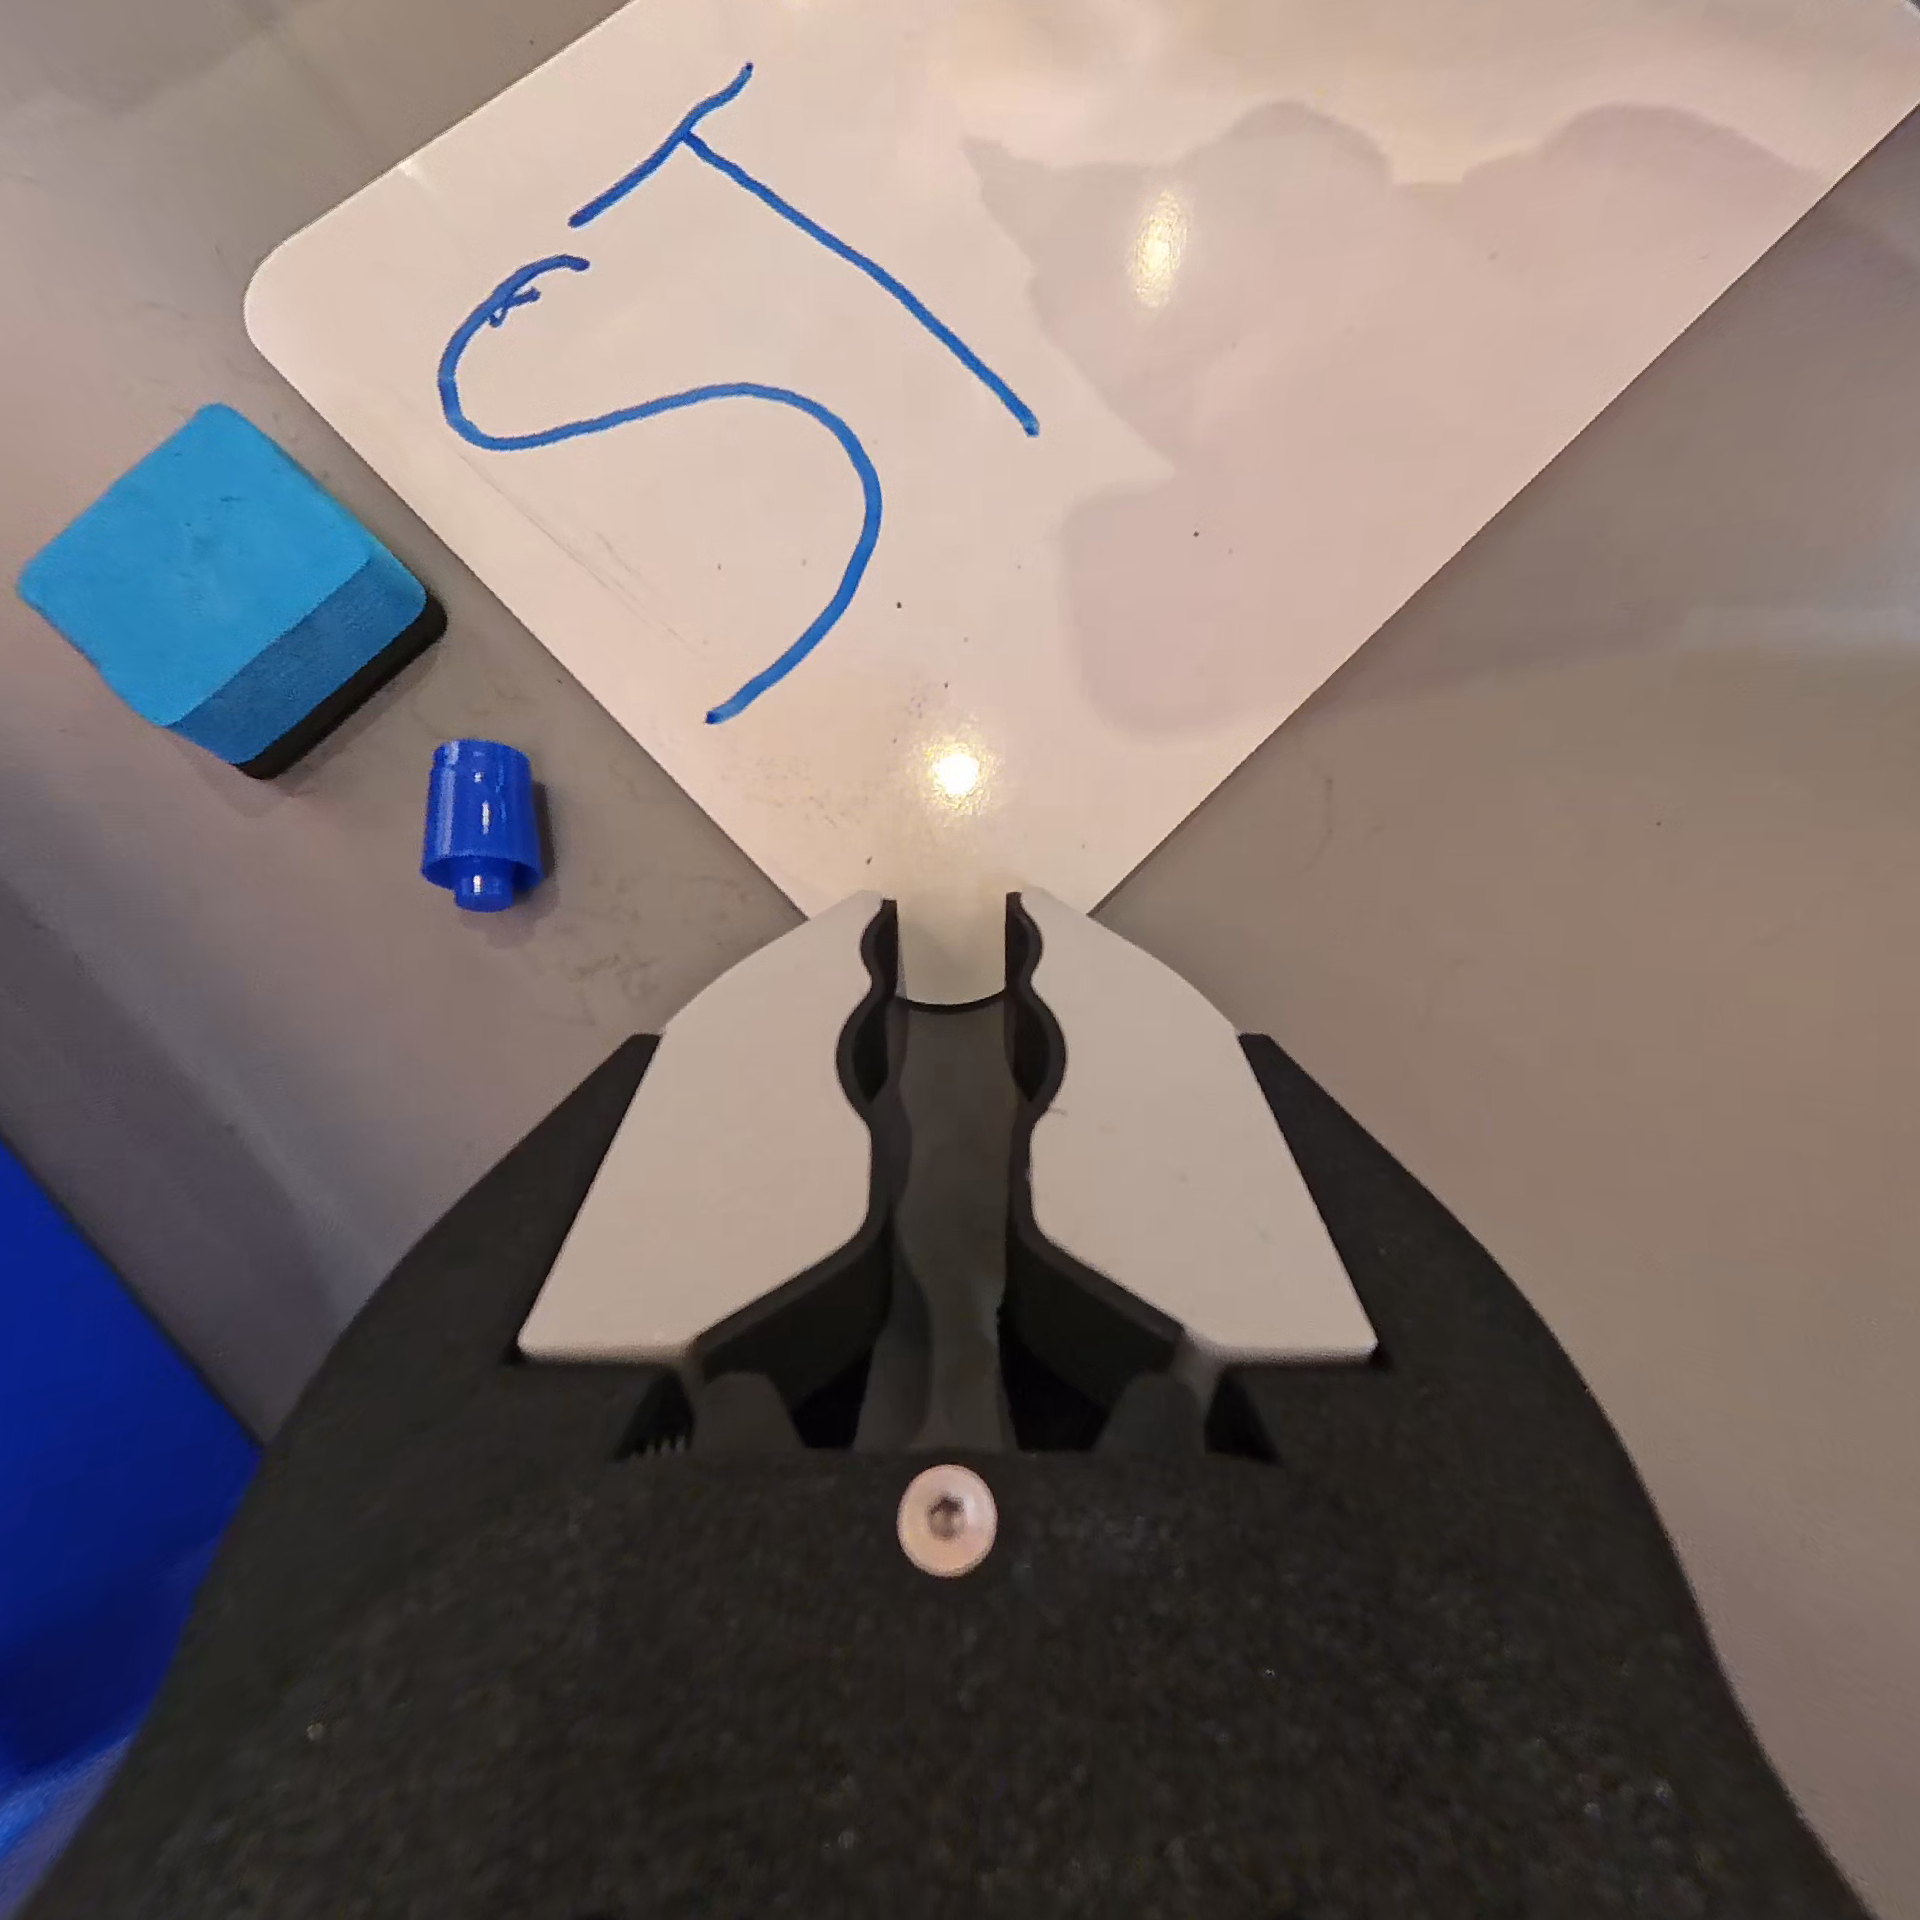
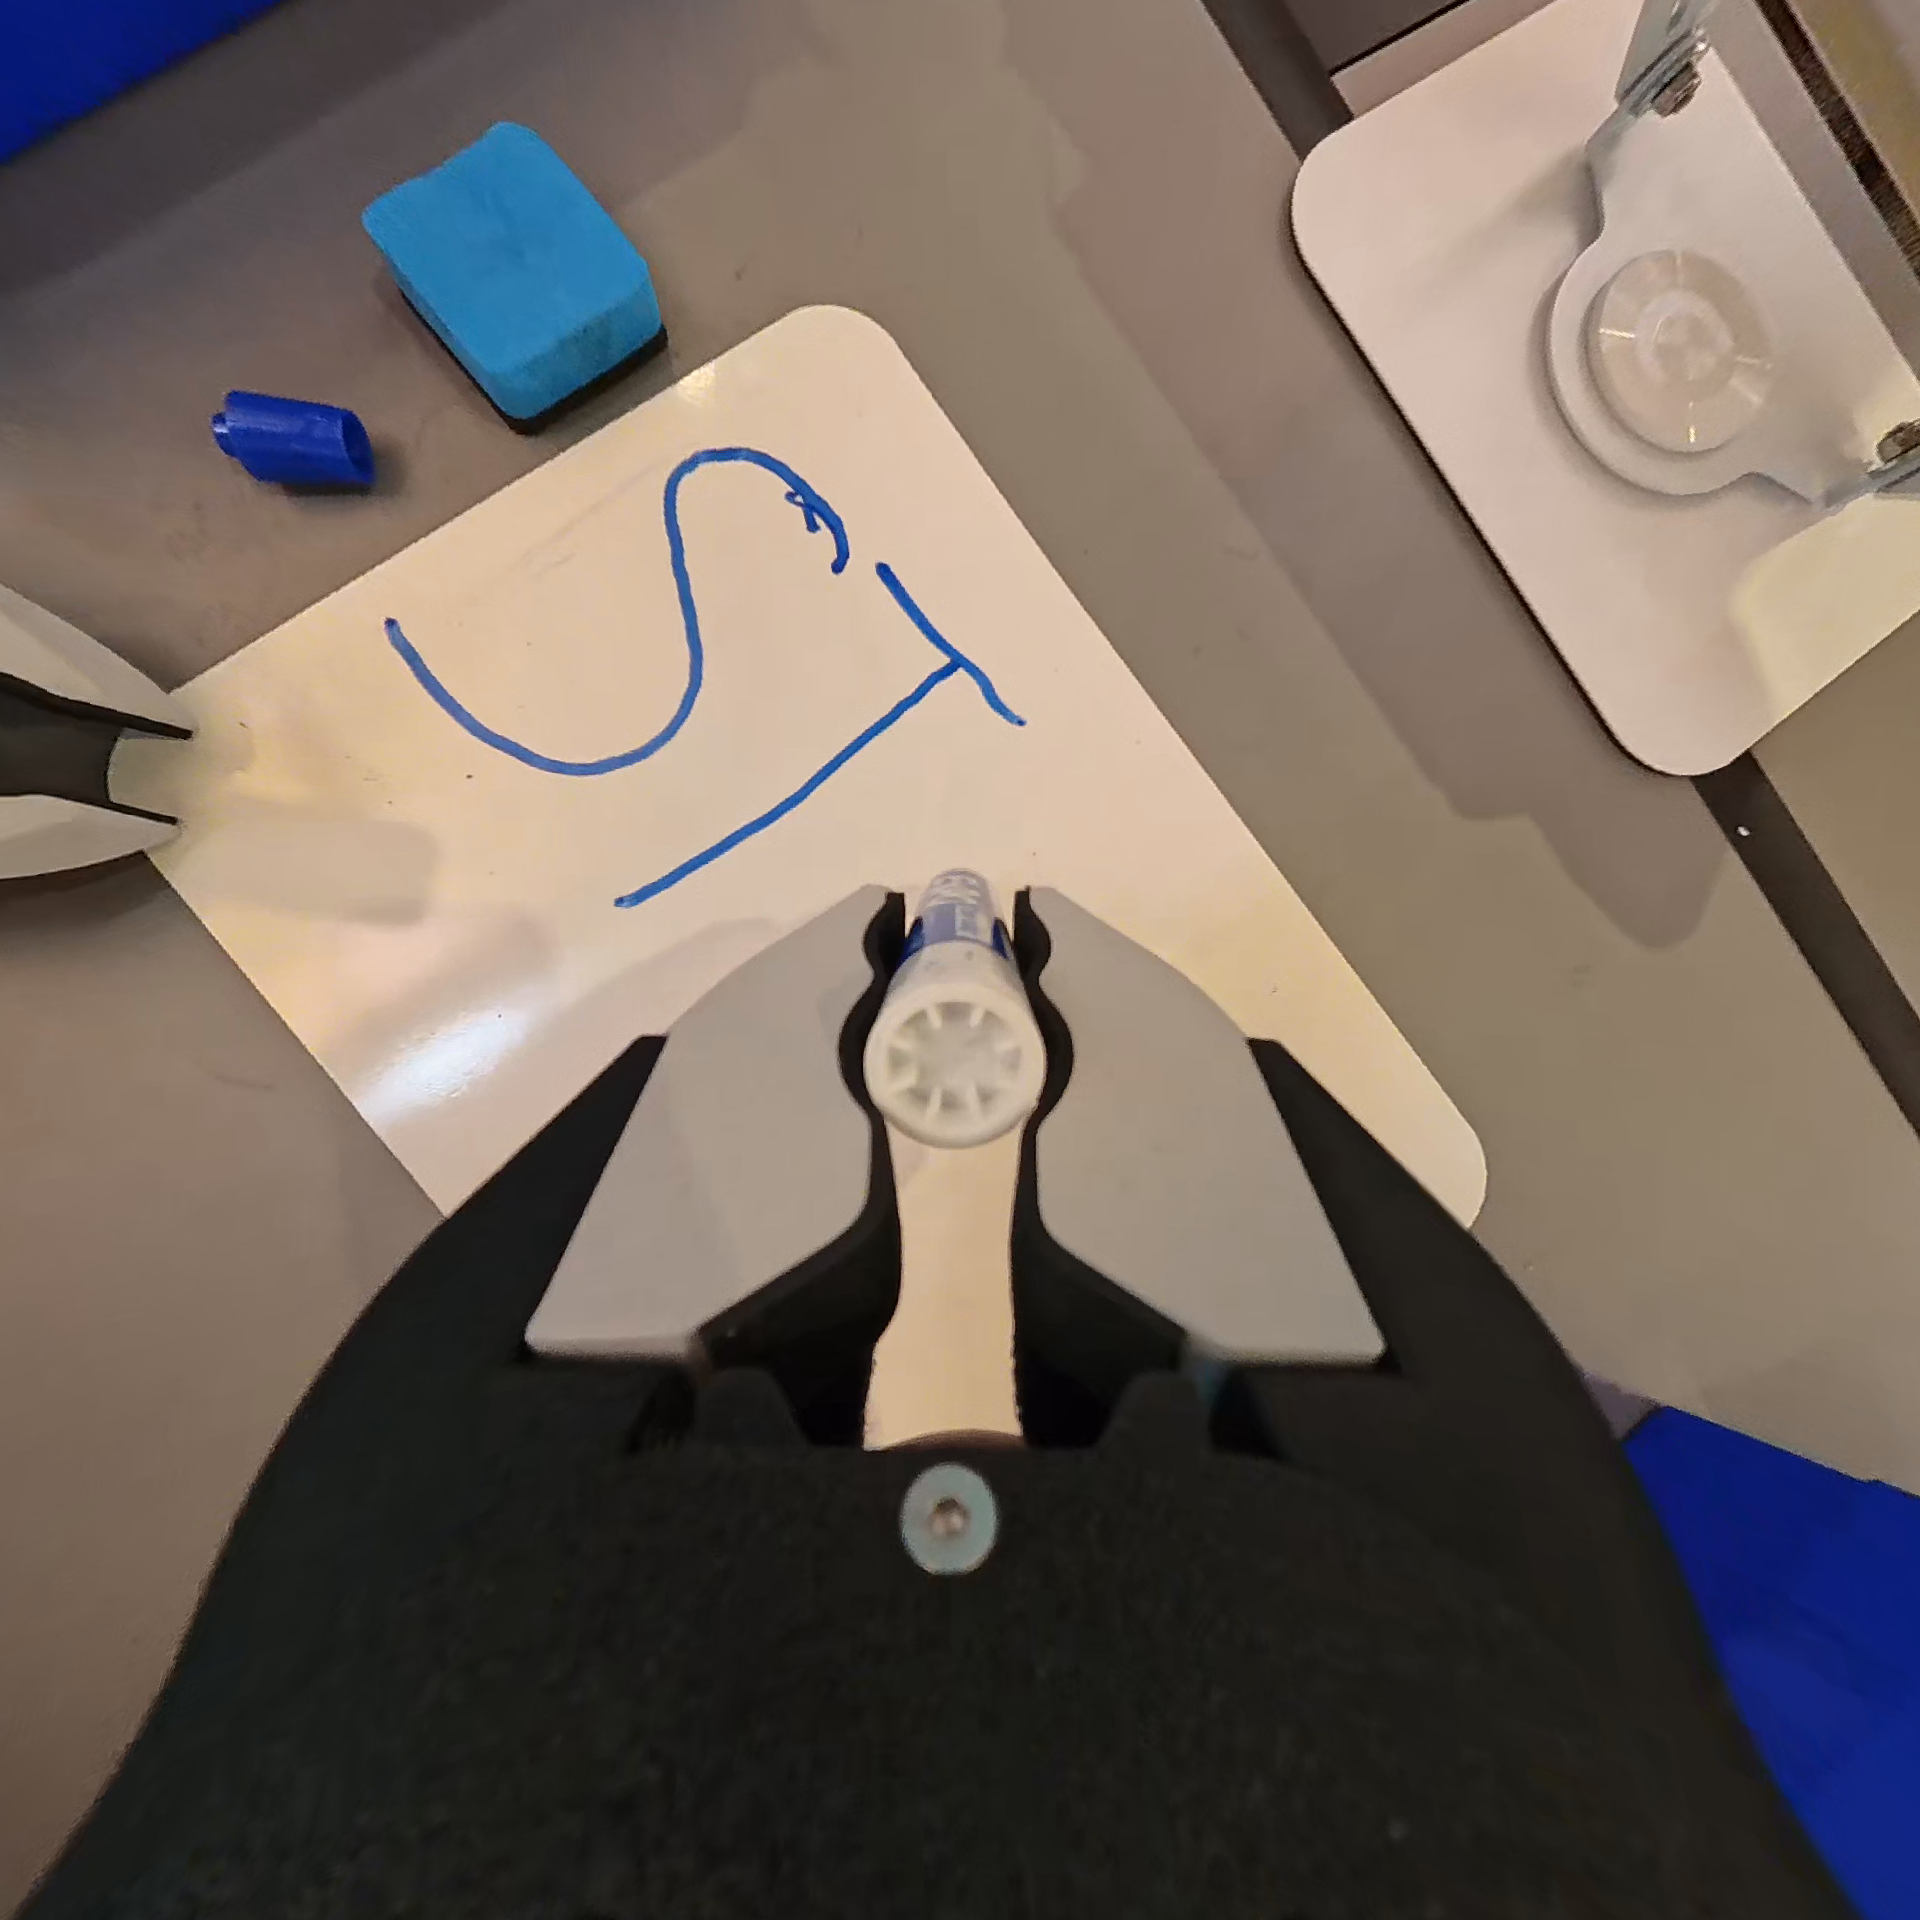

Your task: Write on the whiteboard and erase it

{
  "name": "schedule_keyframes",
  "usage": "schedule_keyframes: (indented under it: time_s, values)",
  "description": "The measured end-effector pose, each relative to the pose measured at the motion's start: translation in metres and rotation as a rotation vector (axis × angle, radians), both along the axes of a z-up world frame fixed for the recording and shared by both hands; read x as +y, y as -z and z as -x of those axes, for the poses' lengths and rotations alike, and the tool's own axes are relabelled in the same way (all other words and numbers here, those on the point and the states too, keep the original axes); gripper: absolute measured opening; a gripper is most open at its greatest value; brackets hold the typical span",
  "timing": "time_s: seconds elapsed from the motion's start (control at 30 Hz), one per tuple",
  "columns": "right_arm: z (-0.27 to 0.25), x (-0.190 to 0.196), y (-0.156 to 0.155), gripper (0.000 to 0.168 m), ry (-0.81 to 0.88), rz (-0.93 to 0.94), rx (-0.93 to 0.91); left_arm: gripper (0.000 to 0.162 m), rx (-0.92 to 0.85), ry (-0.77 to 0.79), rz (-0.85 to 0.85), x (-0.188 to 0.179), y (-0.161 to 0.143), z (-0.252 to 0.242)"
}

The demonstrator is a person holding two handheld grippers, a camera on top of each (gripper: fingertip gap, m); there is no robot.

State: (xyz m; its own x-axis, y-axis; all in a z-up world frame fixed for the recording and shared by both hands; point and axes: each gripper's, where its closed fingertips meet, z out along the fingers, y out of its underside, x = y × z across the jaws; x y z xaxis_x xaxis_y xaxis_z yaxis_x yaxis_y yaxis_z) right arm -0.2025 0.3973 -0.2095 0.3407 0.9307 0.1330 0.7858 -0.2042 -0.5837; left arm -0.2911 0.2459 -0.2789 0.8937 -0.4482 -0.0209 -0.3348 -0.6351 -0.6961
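Whiteboard (image 2: 1091, 935): white sheet with rounded corners, lying flat on the grey surface (image 2: 1558, 1039), bearing blue marker strokes (content not transcribed).

Marker (image 2: 951, 1049): white barrel with a blue band, uncapped, clamped between the fingers of the right tool (image 2: 954, 899); it points down toward the whiteboard, just beside the end of the longest stroke. Whether its tip touches the sheet cannot be told.

Left tool (image 1: 951, 906): fingers set a narrow way apart with nothing between them, tips at the near corner of the whiteboard; in the right wrist view its tips (image 2: 171, 774) rest at the sheet's left corner.

Eraser (image 1: 223, 582): light-blue foam block with a black base, on the surface just beside the whiteboard's edge, not touching it.

Marker cap (image 1: 480, 821): dark blue, lying on the surface near the eraser, apart from it.

Second white sheet (image 2: 1455, 520): well apart, carrying a suction-cup mount (image 2: 1673, 353) with a metal bracket.
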Motion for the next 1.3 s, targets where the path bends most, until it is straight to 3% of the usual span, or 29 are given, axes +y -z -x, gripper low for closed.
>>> schedule_keyframes:
  time_s: [1.3]
  values:
    - [0.026, 0.009, 0.022, 0.020, -0.038, -0.015, -0.082, 0.019, -0.025, 0.000, 0.004, 0.001, 0.000, 0.001]
